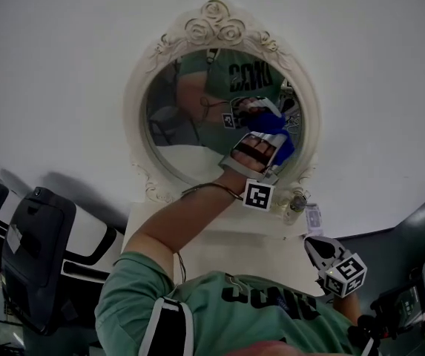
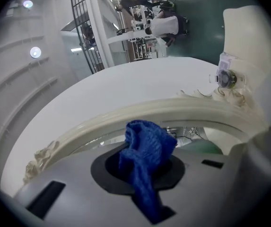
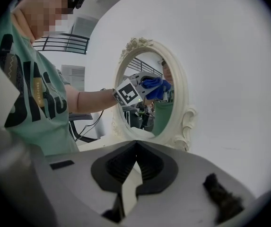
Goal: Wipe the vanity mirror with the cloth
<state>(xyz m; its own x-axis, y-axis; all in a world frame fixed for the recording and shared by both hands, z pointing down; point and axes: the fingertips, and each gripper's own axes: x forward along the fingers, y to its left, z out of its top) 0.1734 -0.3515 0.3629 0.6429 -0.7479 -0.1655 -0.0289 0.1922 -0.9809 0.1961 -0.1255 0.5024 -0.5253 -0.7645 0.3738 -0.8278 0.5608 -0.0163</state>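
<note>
- The vanity mirror (image 1: 186, 128) is an oval glass in a cream frame with carved roses on top. It stands in the centre of the head view against a plain white wall (image 1: 64, 65).
- The left gripper (image 1: 265, 141) is raised to the right part of the glass, with its jaws pinched on a blue cloth (image 1: 273, 124).
- In the left gripper view the cloth is bunched between the two jaws and sticks out past their tips.
- The cloth sits against the glass, near the right side of the frame.
- The right gripper (image 1: 314, 247) hangs at the lower right of the head view, well apart from the mirror.
- In the right gripper view its jaws are pressed together at the tips, with nothing between them.
- The person's bare forearm (image 1: 190, 213) runs from the lower centre up to the left gripper. A green shirt (image 1: 264, 302) fills the bottom of the frame.
- The mirror rests on a pale tabletop (image 1: 219, 247).
</note>
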